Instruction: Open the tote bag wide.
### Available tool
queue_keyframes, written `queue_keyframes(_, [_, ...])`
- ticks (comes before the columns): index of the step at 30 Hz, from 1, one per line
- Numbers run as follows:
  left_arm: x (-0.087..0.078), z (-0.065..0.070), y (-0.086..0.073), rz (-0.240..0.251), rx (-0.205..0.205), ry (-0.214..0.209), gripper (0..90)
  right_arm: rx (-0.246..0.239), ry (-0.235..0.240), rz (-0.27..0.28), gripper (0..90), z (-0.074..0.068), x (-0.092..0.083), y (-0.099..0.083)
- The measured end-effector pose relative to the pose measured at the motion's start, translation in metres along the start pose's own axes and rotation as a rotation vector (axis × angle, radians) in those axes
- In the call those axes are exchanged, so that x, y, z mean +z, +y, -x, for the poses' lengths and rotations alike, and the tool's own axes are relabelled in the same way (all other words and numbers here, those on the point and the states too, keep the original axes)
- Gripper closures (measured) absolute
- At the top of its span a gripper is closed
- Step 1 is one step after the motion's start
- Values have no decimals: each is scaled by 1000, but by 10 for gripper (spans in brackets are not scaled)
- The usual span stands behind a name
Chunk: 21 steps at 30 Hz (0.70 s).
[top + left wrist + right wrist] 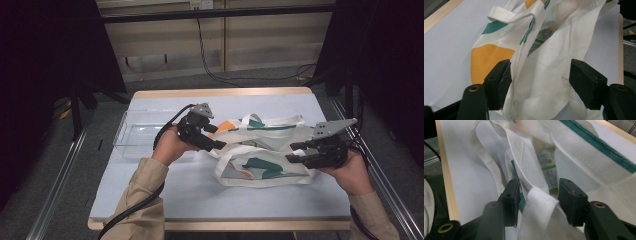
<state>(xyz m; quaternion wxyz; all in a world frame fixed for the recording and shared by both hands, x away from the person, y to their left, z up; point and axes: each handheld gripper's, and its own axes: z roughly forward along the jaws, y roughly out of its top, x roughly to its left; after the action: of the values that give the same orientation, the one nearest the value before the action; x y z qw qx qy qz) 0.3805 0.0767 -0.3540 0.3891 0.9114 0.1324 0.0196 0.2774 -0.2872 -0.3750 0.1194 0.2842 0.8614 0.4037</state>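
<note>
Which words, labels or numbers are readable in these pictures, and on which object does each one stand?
None can be read.
Printed package inside the tote bag: small print on white and green, too blurred to read.
Same package in the left gripper view: dark lines of print, too small to read.
Tote bag: only orange and green shapes, no letters.

Pale blue table (165, 195), tote bag (260, 167), clear plastic tray (137, 132) on it
</note>
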Motion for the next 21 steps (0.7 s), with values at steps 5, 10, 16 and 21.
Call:
queue_keyframes(5, [4, -7, -1, -9, -15, 4, 365, -3, 22, -5, 591, 0, 1, 0])
queue_keyframes(10, [7, -10, 2, -7, -14, 4, 433, -13, 33, -7, 635, 0, 1, -1])
queue_keyframes(16, [14, -12, 5, -20, -20, -7, 503, -25, 52, -11, 660, -2, 1, -3])
queue_keyframes(21, [18, -14, 7, -6, -22, -14, 560, -23, 58, -8, 669, -4, 1, -5])
